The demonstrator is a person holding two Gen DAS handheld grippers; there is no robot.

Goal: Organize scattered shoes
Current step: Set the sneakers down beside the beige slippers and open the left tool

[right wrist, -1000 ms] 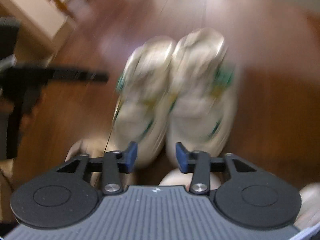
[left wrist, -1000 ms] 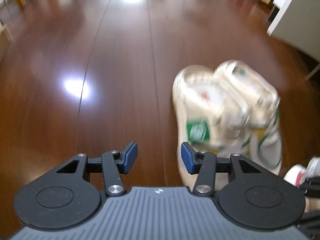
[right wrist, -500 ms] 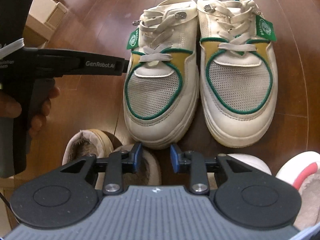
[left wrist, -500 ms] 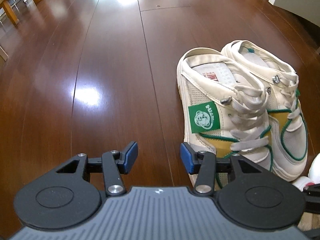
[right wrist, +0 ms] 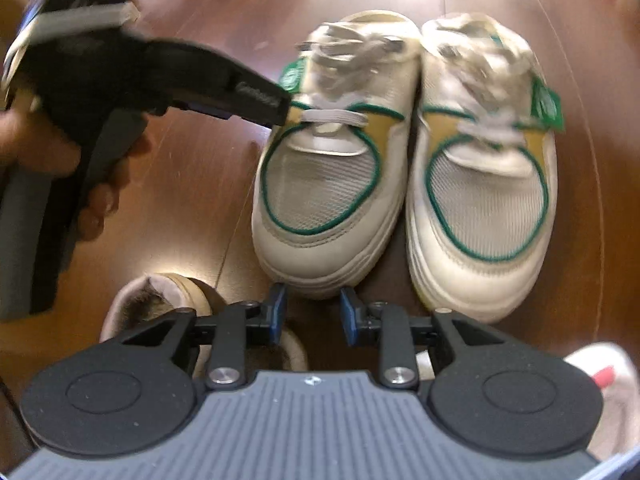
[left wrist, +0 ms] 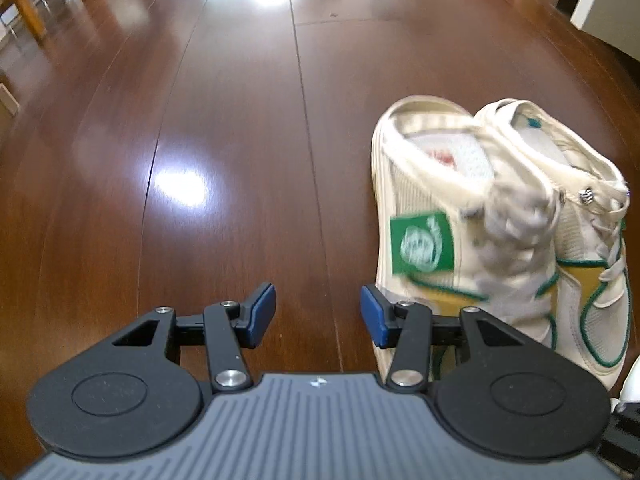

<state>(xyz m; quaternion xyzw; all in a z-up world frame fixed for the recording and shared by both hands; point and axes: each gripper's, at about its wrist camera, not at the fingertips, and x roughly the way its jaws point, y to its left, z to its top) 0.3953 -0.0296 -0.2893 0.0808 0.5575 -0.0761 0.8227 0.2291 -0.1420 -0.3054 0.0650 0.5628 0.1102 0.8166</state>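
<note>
Two cream mesh sneakers with green piping, mustard panels and green tongue tags (right wrist: 404, 168) stand side by side, touching, on the dark brown wooden floor (left wrist: 200, 120), toes toward the right wrist camera. The left tongs (left wrist: 318, 316) are open and empty over bare floor, just beside the nearer sneaker. The right tongs (right wrist: 312, 314) stand narrowly apart, gripping nothing, near that sneaker's toe. A fleece-lined beige slipper (right wrist: 168, 296) lies beneath them.

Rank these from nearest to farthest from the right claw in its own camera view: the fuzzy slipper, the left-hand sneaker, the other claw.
1. Fuzzy slipper, just below-left of the right claw.
2. Left-hand sneaker, toe just ahead.
3. Other claw, up left, beside that sneaker's laces.
</note>
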